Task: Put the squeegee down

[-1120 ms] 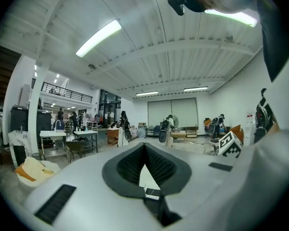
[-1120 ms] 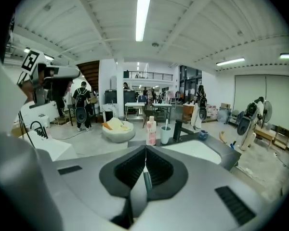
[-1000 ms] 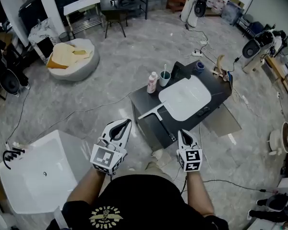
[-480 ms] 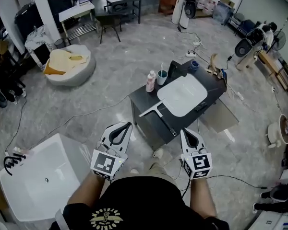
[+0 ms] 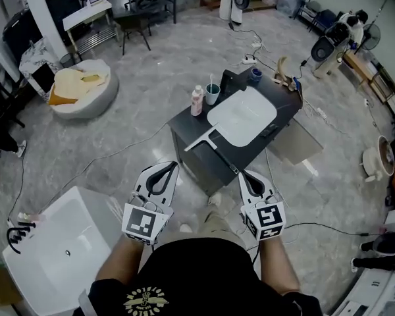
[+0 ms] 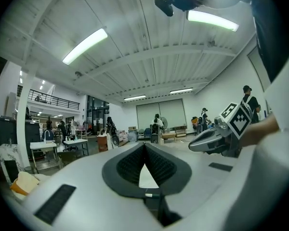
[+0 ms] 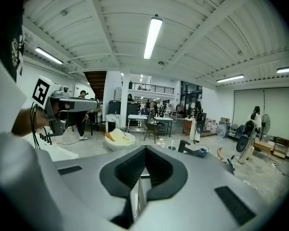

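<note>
The squeegee [image 5: 199, 141] lies flat on the dark table [image 5: 196, 163]. Its white blade is beside the white basin [image 5: 242, 116] and its dark handle runs toward me. My left gripper [image 5: 168, 167] is shut and empty, held in the air left of the table's near corner. My right gripper [image 5: 245, 175] is also shut and empty, hanging just off the table's near edge by the handle's end. In the left gripper view the left gripper [image 6: 144, 145] has its pads meeting with nothing between them. The right gripper [image 7: 145, 149] shows the same in its own view.
A bottle [image 5: 197, 101], a cup with a toothbrush [image 5: 212, 95], a black faucet [image 5: 234, 79] and a blue cup [image 5: 255, 75] stand at the table's far side. A white tub [image 5: 59, 249] sits on the floor at lower left. Cables cross the floor.
Both grippers have risen a little and stayed shut and empty. The table sits farther up the head view. The squeegee has not moved on the table.
</note>
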